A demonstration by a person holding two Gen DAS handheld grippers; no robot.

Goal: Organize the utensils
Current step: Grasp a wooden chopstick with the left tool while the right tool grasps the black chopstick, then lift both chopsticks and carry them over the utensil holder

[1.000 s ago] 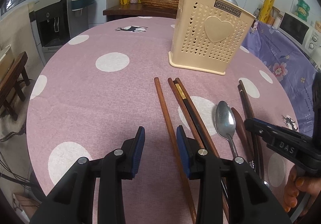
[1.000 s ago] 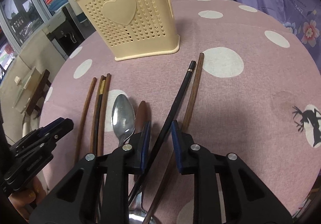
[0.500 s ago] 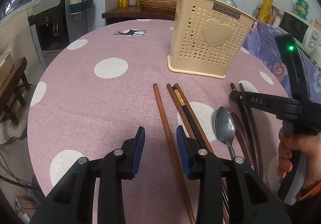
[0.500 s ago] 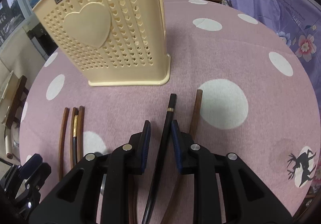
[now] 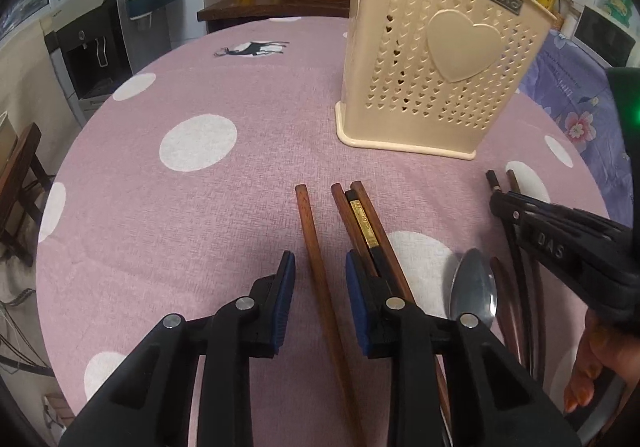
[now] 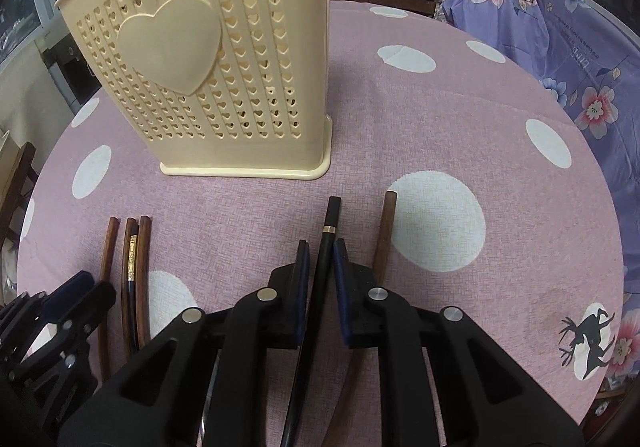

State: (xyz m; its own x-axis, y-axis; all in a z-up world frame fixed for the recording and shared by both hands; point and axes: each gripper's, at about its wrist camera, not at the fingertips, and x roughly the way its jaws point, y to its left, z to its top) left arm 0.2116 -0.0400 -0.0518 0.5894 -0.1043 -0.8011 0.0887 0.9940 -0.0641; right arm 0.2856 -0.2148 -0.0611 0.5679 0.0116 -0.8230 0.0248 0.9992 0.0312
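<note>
**Both tongs straddle chopsticks in front of the cream holder**

Nearest in the left wrist view, the left gripper has just been closing; its blue-padded jaws stand at a narrow gap astride a single brown wooden chopstick lying on the pink tablecloth with white polka dots, and the pads do not yet touch the wood. Just right of it lie two more brown chopsticks with a black gold-banded chopstick between them, then a steel spoon.

In the right wrist view, the right gripper has also just been closing, and its jaws are drawn in almost to the sides of a black chopstick with a gold ring. Whether the pads actually press on it cannot be told. A brown chopstick lies just beside it on the right.

Farther back, the perforated cream plastic utensil holder with a raised heart stands upright on the cloth, apart from the chopstick tips.
</note>
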